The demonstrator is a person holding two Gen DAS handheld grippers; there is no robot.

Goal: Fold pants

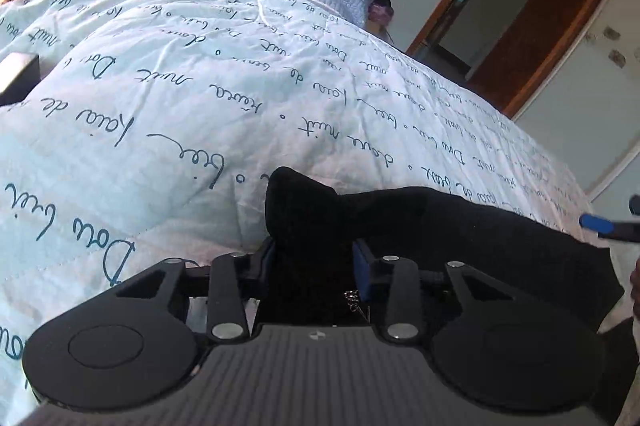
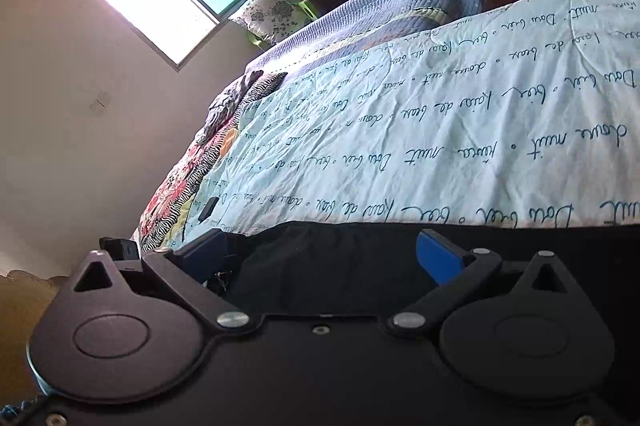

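Pants (image 1: 460, 226): black, soft, light, limp, lying on bed (image 1: 240, 86) near edge. My left jaws (image 1: 314, 258) are clamped on a bunched corner; right jaws (image 2: 324, 254) stand apart over cloth. Best taken by hems.

Left hand-held gripper (image 1: 314, 258) pinches black pants (image 1: 460, 226) on the quilt (image 1: 200, 86).

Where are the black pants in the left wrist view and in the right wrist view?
Left wrist: black pants at lower centre-right, bunched between the left gripper fingers.
Right wrist: along the bottom, across the right gripper.
Shared landmark: the blue script-printed quilt.
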